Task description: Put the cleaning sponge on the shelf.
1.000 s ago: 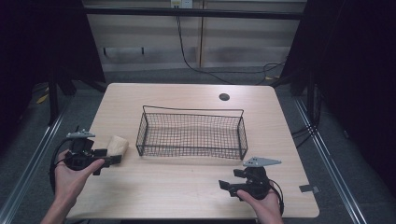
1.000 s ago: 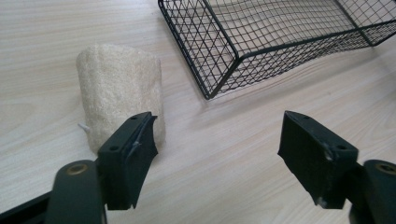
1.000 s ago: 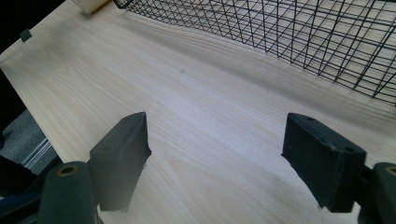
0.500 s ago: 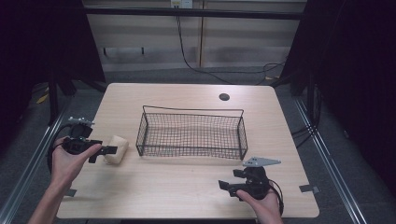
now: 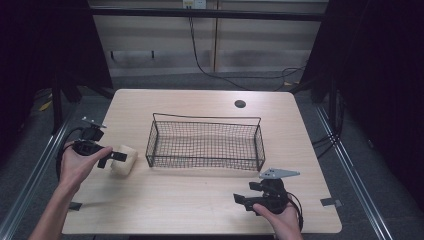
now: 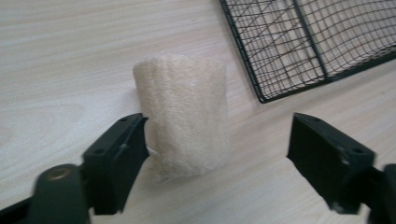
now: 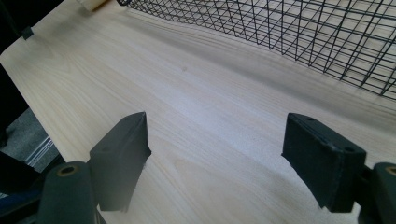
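A pale, rough-textured loofah piece lies on the wooden table, just left of a black wire basket. My left gripper is open at the loofah. One jaw touches its side; the other stands well apart. The basket's corner lies beyond it. My right gripper rests low near the table's front right edge, open, with only bare wood between its jaws. The basket's mesh wall runs across ahead of it.
The basket holds nothing that I can see. A round cable hole sits at the back of the table. Metal frame rails run along both sides, and cables lie on the floor behind.
My left gripper has moved away from the front edge toward the table's left side, staying by the loofah, which has shifted slightly. The right gripper has stayed put.
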`<state>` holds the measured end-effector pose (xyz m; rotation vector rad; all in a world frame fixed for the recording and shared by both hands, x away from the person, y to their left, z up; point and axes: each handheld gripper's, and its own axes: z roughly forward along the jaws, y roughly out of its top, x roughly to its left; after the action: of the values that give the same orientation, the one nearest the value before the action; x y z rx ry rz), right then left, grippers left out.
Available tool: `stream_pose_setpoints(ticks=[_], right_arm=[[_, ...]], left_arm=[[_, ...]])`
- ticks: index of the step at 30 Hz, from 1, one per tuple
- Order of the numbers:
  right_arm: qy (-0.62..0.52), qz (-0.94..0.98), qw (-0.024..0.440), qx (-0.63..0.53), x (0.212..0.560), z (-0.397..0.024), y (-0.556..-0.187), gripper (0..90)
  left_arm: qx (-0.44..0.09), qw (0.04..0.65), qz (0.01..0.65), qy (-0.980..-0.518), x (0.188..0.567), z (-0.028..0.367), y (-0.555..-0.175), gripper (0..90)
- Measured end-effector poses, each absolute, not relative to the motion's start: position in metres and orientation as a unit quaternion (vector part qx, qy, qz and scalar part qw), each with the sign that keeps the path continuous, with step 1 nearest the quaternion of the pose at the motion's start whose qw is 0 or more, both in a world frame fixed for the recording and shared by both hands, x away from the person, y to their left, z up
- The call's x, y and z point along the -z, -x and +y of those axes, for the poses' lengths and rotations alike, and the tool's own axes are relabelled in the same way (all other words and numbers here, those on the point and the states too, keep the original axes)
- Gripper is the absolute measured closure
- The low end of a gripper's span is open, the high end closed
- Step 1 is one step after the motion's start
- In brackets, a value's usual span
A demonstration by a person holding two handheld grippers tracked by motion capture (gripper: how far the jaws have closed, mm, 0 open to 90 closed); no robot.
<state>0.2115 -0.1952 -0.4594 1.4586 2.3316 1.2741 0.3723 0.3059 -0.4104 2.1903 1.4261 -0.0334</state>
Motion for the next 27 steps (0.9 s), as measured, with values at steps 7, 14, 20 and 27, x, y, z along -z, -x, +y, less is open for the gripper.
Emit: stream_pose_setpoints(ticks=[7, 14, 20, 27], right_arm=[[-0.481, 0.768, 0.054, -0.420, 0.459, -0.195, -0.211, 22.3], [-0.480, 0.769, 0.054, -0.419, 0.459, -0.195, -0.211, 22.3], [-0.479, 0.771, 0.053, -0.417, 0.460, -0.194, -0.211, 22.3], [-0.479, 0.770, 0.052, -0.417, 0.460, -0.194, -0.212, 22.4]], left_arm=[[0.036, 0.233, 0.526, -0.817, 0.422, 0.305, -0.379, 19.2], [0.039, 0.223, 0.535, -0.814, 0.430, 0.303, -0.384, 19.3], [0.042, 0.205, 0.541, -0.815, 0.440, 0.302, -0.386, 19.3], [0.042, 0.187, 0.539, -0.821, 0.449, 0.295, -0.388, 21.7]])
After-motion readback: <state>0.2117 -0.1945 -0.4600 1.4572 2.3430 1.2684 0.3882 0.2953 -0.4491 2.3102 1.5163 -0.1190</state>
